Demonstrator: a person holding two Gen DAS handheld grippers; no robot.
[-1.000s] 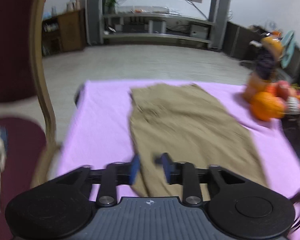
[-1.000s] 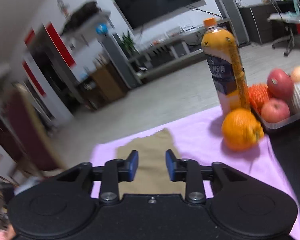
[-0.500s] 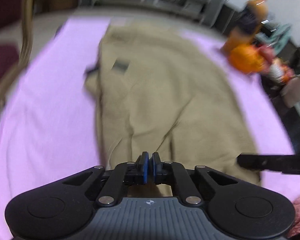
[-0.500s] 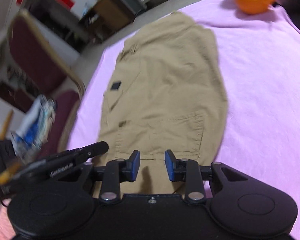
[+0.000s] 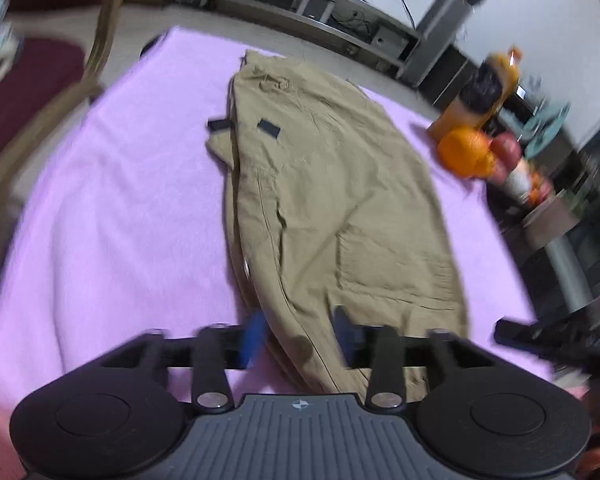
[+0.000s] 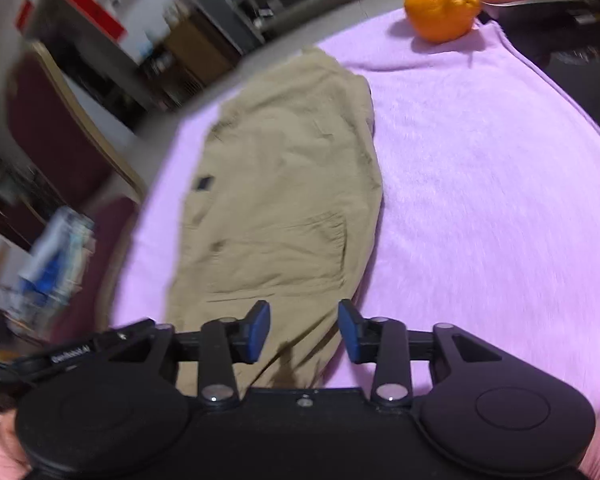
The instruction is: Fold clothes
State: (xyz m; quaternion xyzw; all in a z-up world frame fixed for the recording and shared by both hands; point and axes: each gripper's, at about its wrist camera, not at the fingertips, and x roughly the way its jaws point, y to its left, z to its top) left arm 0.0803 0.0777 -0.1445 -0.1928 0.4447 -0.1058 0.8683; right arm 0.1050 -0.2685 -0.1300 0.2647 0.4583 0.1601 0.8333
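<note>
Tan trousers (image 5: 332,184) folded lengthwise, flat on pink cloth (image 5: 112,200).

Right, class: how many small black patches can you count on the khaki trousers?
2, in the left wrist view: one black patch on the top face of the khaki trousers, one black tab sticking out at their left edge. Others may be hidden underneath.

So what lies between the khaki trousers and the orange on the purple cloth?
Only bare purple cloth. The right wrist view shows an open stretch from the khaki trousers to the orange; the left wrist view agrees.
</note>
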